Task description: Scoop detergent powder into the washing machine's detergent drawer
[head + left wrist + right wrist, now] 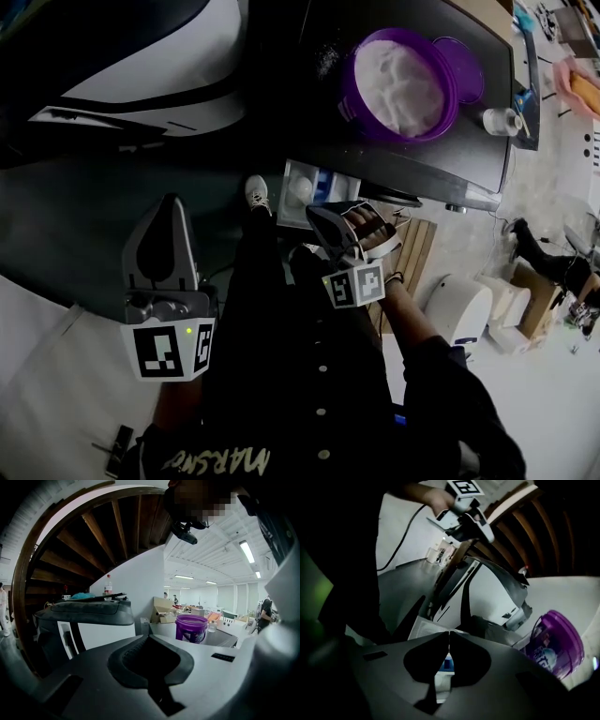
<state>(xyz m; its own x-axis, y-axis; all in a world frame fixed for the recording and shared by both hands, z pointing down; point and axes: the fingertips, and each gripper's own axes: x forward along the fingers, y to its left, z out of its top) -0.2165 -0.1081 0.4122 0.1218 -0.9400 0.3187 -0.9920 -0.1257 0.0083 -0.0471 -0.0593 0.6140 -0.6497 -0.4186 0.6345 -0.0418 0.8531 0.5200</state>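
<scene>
1. Risk sat nearest: right gripper [449, 633], jaws closed on nothing, hung just by the drawer [302, 190]. No scoop showed, so powder probably could not reach the drawer yet.
2. Left gripper [148, 637], also closed and empty, hovered well left of the drawer. It could not have steadied anything there.
3. Drawer stood pulled open; its contents were too small to tell.
4. Beyond the drawer, the tub [401, 82] held white powder, its lid [459, 67] off beside it. A knock might have spilled it.
</scene>
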